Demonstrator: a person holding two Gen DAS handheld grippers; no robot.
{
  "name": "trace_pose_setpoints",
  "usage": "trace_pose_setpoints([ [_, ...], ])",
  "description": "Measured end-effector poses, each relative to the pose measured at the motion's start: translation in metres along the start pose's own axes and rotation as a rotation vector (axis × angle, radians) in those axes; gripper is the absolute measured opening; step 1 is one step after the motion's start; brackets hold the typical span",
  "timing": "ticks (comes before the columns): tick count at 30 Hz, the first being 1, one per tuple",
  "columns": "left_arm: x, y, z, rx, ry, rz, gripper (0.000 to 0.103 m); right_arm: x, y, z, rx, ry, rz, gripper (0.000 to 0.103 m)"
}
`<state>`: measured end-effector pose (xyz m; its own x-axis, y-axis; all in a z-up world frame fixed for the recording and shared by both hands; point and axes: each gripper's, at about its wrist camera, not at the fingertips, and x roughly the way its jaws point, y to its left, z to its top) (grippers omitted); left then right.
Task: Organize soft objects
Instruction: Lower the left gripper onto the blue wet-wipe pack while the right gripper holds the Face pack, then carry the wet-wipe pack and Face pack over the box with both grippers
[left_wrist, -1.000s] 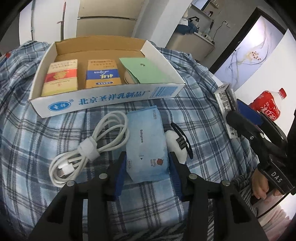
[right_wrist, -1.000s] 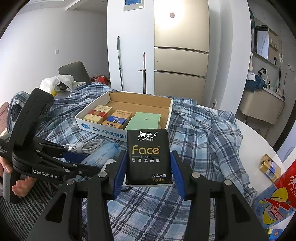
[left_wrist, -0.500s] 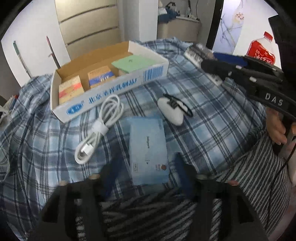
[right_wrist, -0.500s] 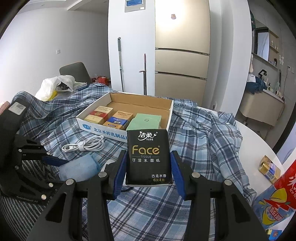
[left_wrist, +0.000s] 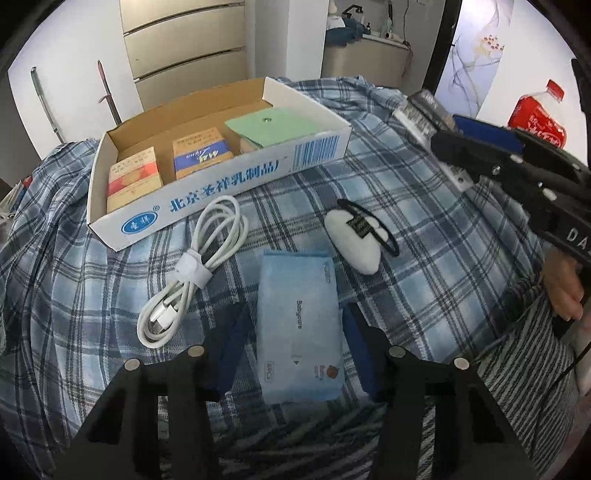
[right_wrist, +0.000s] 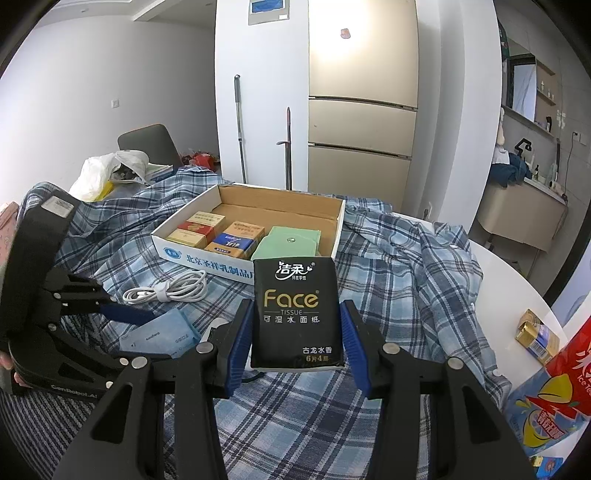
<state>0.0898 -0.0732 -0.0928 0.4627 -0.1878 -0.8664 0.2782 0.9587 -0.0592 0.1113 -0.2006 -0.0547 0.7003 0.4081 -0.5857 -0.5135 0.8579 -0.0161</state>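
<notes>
Right hand-held gripper (right_wrist: 297, 328) clamps a glossy black rectangular tissue pack (right_wrist: 296, 314); left hand-held gripper (left_wrist: 295, 345), jaws closing, straddles a crinkly blue wipes pack (left_wrist: 299, 328).

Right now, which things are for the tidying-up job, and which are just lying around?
For the job: black tissue pack in the right gripper; blue wipes pack between the closing left gripper jaws; cardboard box.

Lying about: white cable, white pouch, red bottle.
</notes>
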Motion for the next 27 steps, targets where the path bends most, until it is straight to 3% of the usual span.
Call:
trace_pose_setpoints([
  [2,0.001,-0.001,-0.001,0.007,0.003,0.003,0.056,0.0,0.0,0.0,-0.002,0.0,0.0,0.046],
  [5,0.002,-0.004,-0.002,0.026,0.008,0.011,0.043,0.0,0.001,0.0,-0.004,-0.001,-0.001,0.046],
  [7,0.002,-0.004,-0.001,0.021,0.004,0.0,0.04,0.0,0.001,0.0,-0.003,-0.002,0.0,0.046],
  [13,-0.021,0.0,-0.001,0.017,-0.085,0.003,0.038,-0.001,0.001,0.0,-0.003,-0.003,0.0,0.046],
  [20,-0.065,0.02,0.012,-0.038,-0.214,0.065,0.038,-0.006,0.0,0.003,-0.001,-0.022,-0.024,0.046],
  [27,-0.104,0.041,0.037,-0.104,-0.309,0.147,0.038,-0.039,0.008,0.026,0.035,-0.164,-0.131,0.045],
])
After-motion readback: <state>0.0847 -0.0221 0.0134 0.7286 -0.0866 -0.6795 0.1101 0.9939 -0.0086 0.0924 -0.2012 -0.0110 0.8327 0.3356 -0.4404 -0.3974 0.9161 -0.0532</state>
